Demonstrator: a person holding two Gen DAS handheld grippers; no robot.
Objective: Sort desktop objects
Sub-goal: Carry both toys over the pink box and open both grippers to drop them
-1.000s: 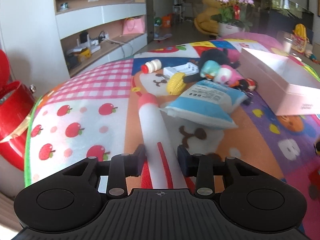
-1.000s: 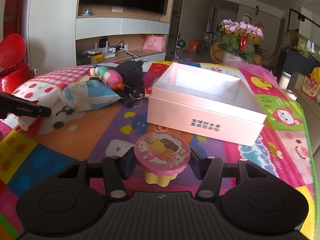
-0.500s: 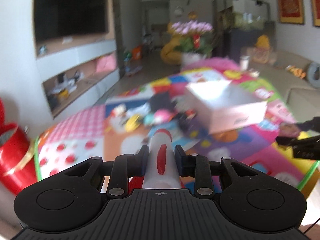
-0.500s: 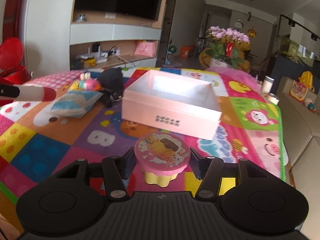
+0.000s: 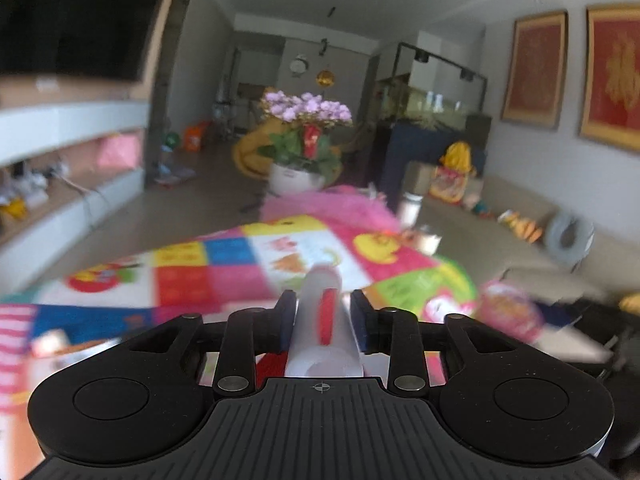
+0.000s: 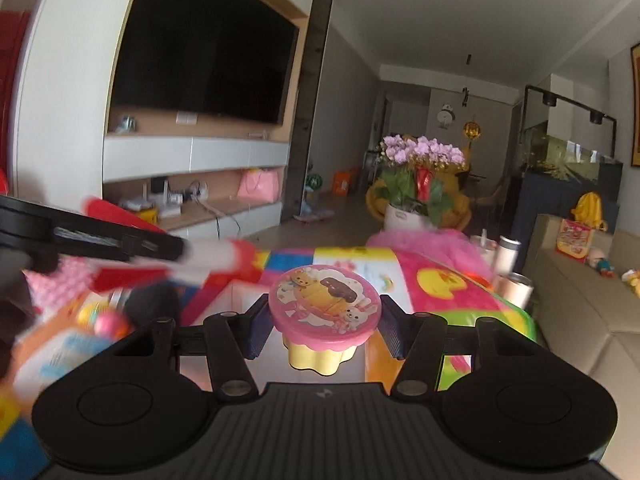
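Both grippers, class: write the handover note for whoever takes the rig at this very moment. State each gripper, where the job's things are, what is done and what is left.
Left gripper: shut on the white and red tube, held in the air over the colourful mat.
Right gripper: shut on the pink-lidded pudding cup, raised over the pink box, whose white inside shows just below it.
The left gripper and its tube also show at the left of the right wrist view.
Done: both items picked up.
Left: neither is released yet; probably set them into the box, then fetch the toys at the lower left, which are too blurred to name.
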